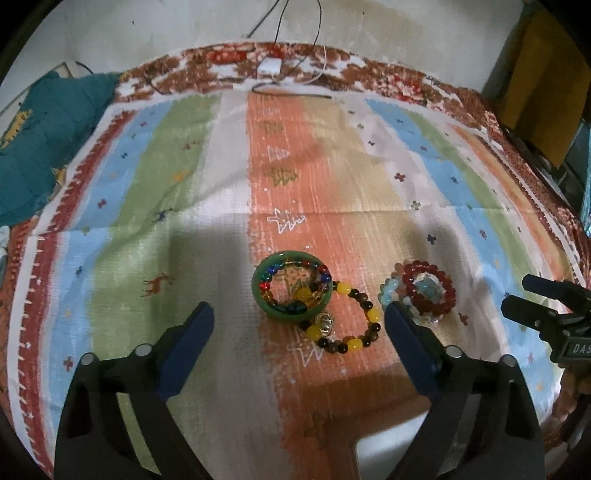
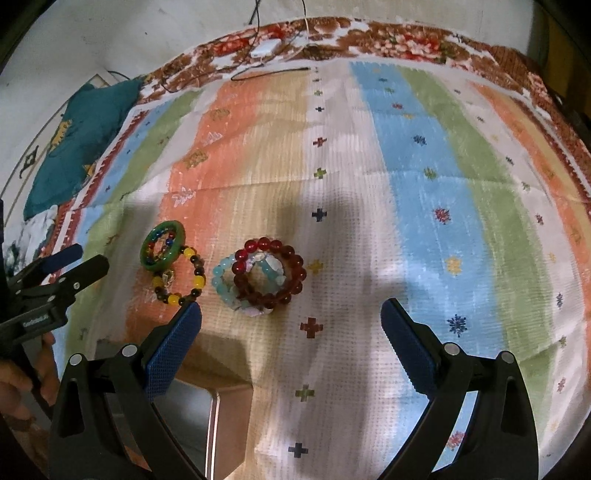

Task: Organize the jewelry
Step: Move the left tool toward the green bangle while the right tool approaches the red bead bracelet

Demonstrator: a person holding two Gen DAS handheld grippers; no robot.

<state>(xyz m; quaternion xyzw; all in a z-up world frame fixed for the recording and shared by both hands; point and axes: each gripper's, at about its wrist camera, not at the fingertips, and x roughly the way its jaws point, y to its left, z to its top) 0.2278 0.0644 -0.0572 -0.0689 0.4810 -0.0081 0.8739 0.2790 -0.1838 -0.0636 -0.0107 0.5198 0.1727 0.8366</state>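
- Surface: striped cloth (image 1: 207, 206), bands of orange, tan, blue, green, white, small cross and tree motifs; floral spread (image 1: 388, 79) underneath along the far edge.
- Far side: pale wall (image 1: 147, 26), thin cables (image 1: 280, 22) dropping to a small white box (image 1: 269, 66). Teal fabric (image 1: 40, 147) bunched at the left.
- Jewelry mid-cloth: green bangle (image 1: 291, 287) overlapping the yellow-and-dark bead bracelet (image 1: 352, 325); dark red bead bracelet (image 2: 269, 272) stacked on pale blue beads (image 2: 223, 278) just beside.
- Left gripper (image 1: 299, 328): fingers spread, holding nothing, near side of the bangle.
- Right gripper (image 2: 291, 328): spread wide, holding nothing.
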